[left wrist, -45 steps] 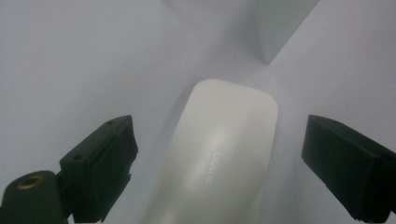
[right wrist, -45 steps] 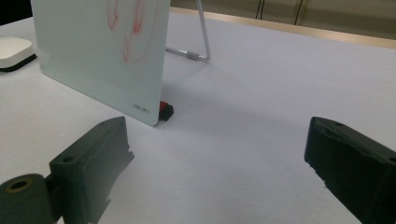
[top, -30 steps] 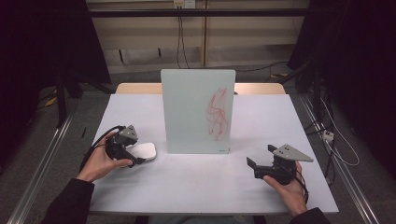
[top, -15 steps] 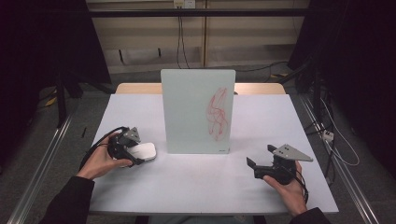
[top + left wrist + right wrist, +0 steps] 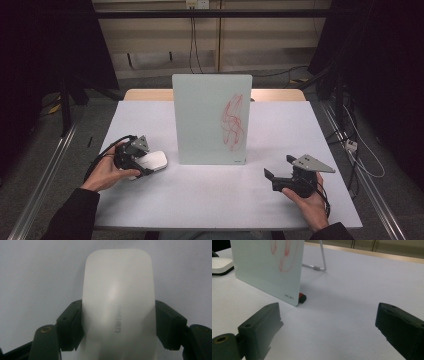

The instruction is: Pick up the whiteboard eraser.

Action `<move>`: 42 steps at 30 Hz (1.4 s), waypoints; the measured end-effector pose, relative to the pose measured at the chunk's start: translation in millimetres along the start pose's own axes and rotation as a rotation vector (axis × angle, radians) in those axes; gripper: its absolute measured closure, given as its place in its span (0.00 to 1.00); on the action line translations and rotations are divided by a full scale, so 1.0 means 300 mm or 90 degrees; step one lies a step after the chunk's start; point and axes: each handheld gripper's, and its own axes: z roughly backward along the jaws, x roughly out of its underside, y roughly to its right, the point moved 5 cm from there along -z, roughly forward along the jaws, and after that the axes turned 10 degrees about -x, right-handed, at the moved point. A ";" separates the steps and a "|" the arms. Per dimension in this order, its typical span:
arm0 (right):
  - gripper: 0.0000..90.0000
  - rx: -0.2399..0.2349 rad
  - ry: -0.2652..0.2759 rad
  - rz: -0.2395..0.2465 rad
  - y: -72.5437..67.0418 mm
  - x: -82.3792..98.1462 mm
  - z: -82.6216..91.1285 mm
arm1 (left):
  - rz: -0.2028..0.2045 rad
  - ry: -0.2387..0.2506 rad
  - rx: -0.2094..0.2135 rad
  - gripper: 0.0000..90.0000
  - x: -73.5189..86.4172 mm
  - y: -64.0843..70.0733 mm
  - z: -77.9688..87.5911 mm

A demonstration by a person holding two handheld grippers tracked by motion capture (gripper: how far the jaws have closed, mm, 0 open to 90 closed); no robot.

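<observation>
Two grippers | left gripper point(image 5: 142, 162) clamps eraser point(image 5: 117, 302) (near end cut off) | right gripper point(image 5: 281, 170) wide, empty

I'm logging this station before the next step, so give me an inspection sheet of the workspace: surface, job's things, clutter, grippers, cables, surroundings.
Surface: pale table, bare around the work.
Job's things: white eraser lying flat at the left; whiteboard upright on its wire stand, red scribble on its right half.
Clutter: a small red and black piece at the board's lower corner.
Grippers: left gripper has just closed, pads pressing the eraser's sides; right gripper open, nothing between its jaws, resting at the right.
Cables: black cable trails from the left gripper; wall cables behind.
Surroundings: dark room, metal rail beside the table.
</observation>
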 end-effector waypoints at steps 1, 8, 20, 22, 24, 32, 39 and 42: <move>0.07 -0.001 0.001 0.000 0.000 0.000 0.000 | 0.000 -0.001 0.000 0.34 0.000 0.000 0.001; 0.07 -0.002 0.000 -0.002 0.000 0.000 0.000 | 0.012 -0.003 -0.008 0.34 -0.001 0.000 0.003; 0.07 0.001 0.003 -0.003 0.002 0.000 0.002 | 0.071 0.049 -0.019 0.34 -0.021 -0.005 0.034; 0.07 0.001 0.003 -0.003 0.002 0.000 0.002 | 0.082 0.061 -0.022 0.34 -0.026 -0.006 0.044; 0.07 0.001 0.003 -0.002 0.001 -0.001 0.002 | 0.096 0.076 -0.029 0.34 -0.031 -0.005 0.049; 0.07 0.002 0.004 -0.002 0.001 -0.001 0.003 | 0.133 0.119 -0.056 0.34 -0.054 0.006 0.073; 0.07 0.002 0.005 -0.005 0.003 -0.002 0.002 | 0.165 0.155 -0.069 0.34 -0.065 0.014 0.099; 0.07 0.001 0.004 -0.007 0.002 -0.004 -0.002 | 0.183 0.176 -0.082 0.34 -0.061 0.011 0.114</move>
